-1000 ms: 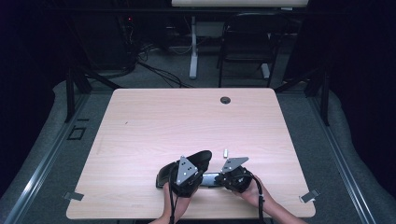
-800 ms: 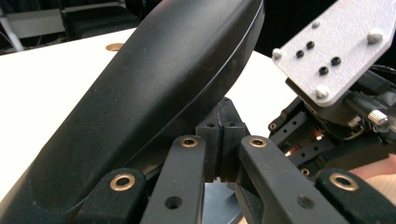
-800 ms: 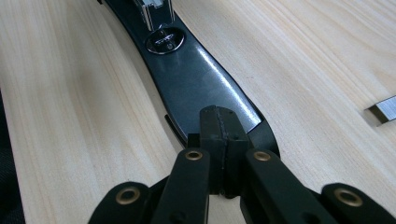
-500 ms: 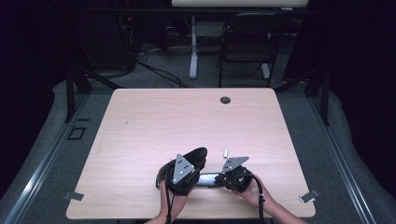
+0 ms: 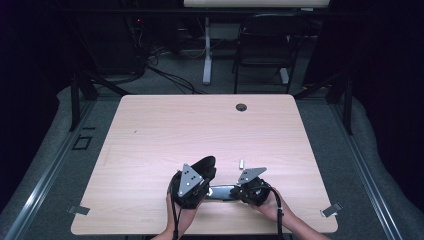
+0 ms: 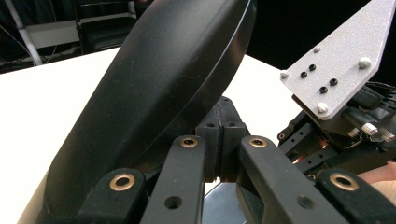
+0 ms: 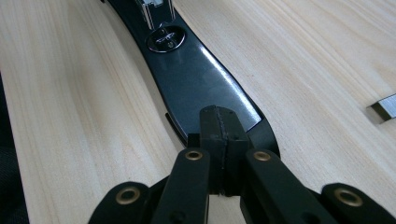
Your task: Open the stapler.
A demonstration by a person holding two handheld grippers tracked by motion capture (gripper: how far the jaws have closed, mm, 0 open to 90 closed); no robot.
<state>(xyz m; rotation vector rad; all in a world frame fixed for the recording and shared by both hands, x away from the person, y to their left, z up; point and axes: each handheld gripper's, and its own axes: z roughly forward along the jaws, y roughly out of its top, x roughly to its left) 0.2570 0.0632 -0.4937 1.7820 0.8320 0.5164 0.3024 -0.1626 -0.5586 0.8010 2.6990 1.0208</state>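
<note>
A black stapler lies open near the table's front edge. Its glossy base (image 5: 222, 191) (image 7: 196, 79) rests flat on the wood. Its long top arm (image 5: 205, 165) (image 6: 154, 93) is tilted up and away. My left gripper (image 5: 202, 182) (image 6: 219, 140) is shut, with the pads together right beside the raised arm; nothing shows between them. My right gripper (image 5: 236, 191) (image 7: 218, 128) is shut too, its tips down on the near end of the base. A short strip of staples (image 5: 241, 163) (image 7: 385, 106) lies on the table just beyond the right gripper.
The light wooden table (image 5: 200, 130) has a round cable hole (image 5: 241, 107) near its far edge. A dark chair (image 5: 265, 45) and cables stand on the floor behind the table. Metal brackets (image 5: 331, 210) sit at the front corners.
The left gripper and the raised stapler arm have shifted very slightly to the left. The right gripper and the base have not moved.
</note>
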